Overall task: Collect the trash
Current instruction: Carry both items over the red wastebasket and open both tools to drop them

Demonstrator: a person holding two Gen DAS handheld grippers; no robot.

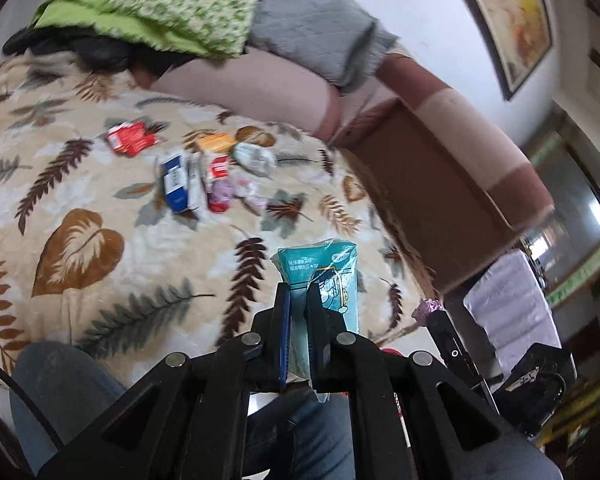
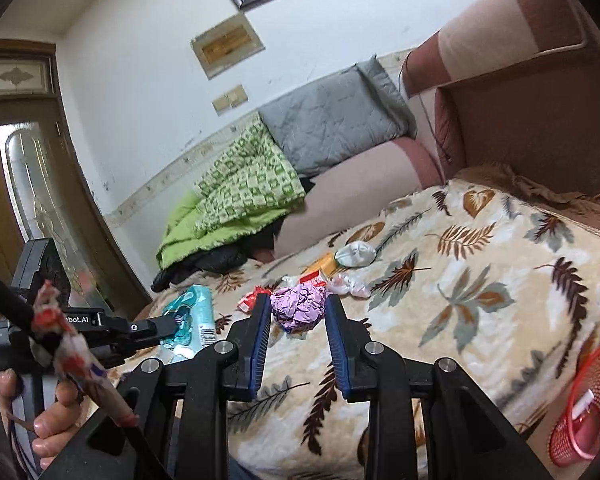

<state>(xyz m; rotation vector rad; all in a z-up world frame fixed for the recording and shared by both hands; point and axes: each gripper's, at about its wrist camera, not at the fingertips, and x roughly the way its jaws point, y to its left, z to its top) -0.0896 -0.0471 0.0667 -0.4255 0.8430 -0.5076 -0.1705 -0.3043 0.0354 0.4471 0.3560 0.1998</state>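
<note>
Red mesh basket (image 2: 588,404) cut off by the right-wrist picture's right edge. Print on the teal packet (image 1: 328,280) too small to read. Boxes (image 1: 180,184) mid-blanket (image 1: 80,200) blurred; labels illegible.

Two close wrist views, shared blanket (image 1: 100,184)

A sofa seat covered by a cream blanket (image 1: 100,184) printed with brown and grey leaves carries the litter. On it lie a red carton (image 1: 130,139), a blue box (image 1: 175,184), an orange packet (image 1: 216,143), a crumpled white wad (image 1: 254,157) and pink wrappers (image 1: 252,196), clustered together. A green quilt (image 2: 240,200) sits heaped at the far end.
</note>
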